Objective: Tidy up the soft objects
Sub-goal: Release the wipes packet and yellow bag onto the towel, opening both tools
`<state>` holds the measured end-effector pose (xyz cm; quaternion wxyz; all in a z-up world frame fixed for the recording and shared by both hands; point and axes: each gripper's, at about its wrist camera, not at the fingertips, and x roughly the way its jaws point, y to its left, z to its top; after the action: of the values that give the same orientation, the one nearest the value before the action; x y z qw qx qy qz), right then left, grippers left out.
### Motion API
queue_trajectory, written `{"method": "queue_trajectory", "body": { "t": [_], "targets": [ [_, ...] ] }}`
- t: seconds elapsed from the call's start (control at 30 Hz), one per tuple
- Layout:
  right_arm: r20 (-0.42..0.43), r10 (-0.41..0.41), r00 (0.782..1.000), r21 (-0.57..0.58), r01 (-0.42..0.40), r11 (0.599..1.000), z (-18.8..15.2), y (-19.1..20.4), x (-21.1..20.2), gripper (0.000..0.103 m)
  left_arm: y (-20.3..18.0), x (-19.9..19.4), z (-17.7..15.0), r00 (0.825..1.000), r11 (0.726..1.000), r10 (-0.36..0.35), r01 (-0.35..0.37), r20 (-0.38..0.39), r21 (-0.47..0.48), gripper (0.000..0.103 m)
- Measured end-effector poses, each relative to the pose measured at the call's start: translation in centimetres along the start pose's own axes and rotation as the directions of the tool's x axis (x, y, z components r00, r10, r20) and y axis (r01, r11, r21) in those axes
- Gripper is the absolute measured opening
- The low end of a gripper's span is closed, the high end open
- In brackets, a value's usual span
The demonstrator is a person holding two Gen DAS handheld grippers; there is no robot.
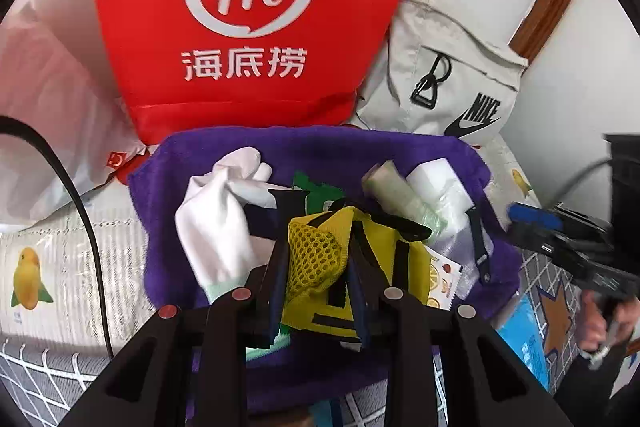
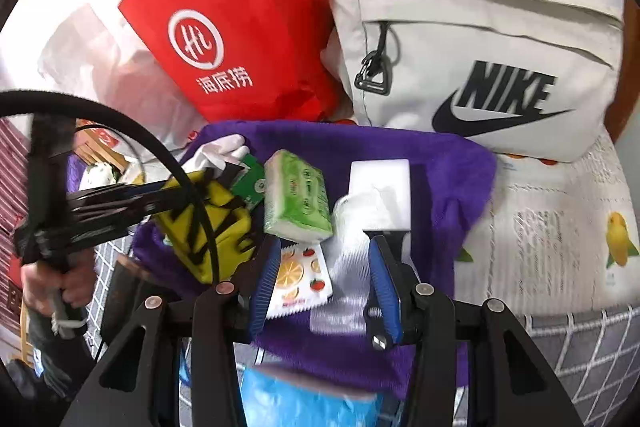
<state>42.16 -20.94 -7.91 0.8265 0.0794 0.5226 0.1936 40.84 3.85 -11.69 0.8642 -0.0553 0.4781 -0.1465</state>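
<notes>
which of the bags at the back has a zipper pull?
The grey Nike bag: a black zipper pull hangs on its front. The red Hi bag beside it shows only its printed logo, and the white plastic bag is plain.

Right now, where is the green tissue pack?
In the right wrist view the tissue pack lies mid-frame on the purple towel, between the yellow pouch and the white block.

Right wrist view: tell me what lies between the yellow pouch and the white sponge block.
In the right wrist view, a green tissue pack lies between the yellow pouch and the white sponge block, all on the purple towel.
</notes>
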Motion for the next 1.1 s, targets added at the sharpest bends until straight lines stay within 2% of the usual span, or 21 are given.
{"method": "queue_trajectory", "body": {
  "t": [0.1, 0.43, 0.83, 0.93, 0.97, 1.0, 1.03, 1.1],
  "targets": [
    [0.023, 0.008, 1.000, 0.015, -0.008, 1.000, -1.1, 0.0, -1.3, 0.046, -0.3, 1.3, 0.5, 1.000, 1.000, 0.013, -0.013, -0.028, -0.001, 0.026],
    [0.070, 0.007, 0.998, 0.041, -0.010, 0.999, -3.7, -0.3, -4.0, 0.046, -0.4, 3.1, 1.5, 0.998, 0.999, 0.035, -0.036, -0.051, -0.021, 0.026],
    [0.078, -0.022, 0.997, 0.070, 0.016, 0.997, -4.7, -0.7, -4.2, 0.046, -1.3, 4.6, 1.4, 0.993, 0.998, 0.065, -0.065, -0.097, 0.003, 0.027],
    [0.075, -0.036, 0.997, 0.056, 0.032, 0.998, -4.9, -0.4, -4.3, 0.048, -1.5, 4.9, 1.3, 0.991, 0.997, 0.072, -0.071, -0.115, 0.012, 0.043],
    [0.072, -0.045, 0.996, 0.053, 0.041, 0.998, -4.9, -0.4, -4.3, 0.050, -1.5, 4.8, 1.2, 0.990, 0.997, 0.075, -0.074, -0.119, 0.017, 0.054],
    [0.071, -0.057, 0.996, 0.051, 0.053, 0.997, -4.9, -0.3, -4.4, 0.050, -1.6, 4.8, 1.1, 0.989, 0.996, 0.084, -0.082, -0.125, 0.023, 0.060],
    [0.070, -0.067, 0.995, 0.049, 0.063, 0.997, -4.9, -0.2, -4.4, 0.051, -1.7, 4.7, 1.0, 0.986, 0.995, 0.102, -0.099, -0.129, 0.029, 0.062],
    [0.068, -0.068, 0.995, 0.053, 0.065, 0.996, -5.0, -0.1, -4.7, 0.051, -1.8, 4.1, 0.6, 0.982, 0.988, 0.151, -0.147, -0.117, 0.044, 0.072]
  ]
}}
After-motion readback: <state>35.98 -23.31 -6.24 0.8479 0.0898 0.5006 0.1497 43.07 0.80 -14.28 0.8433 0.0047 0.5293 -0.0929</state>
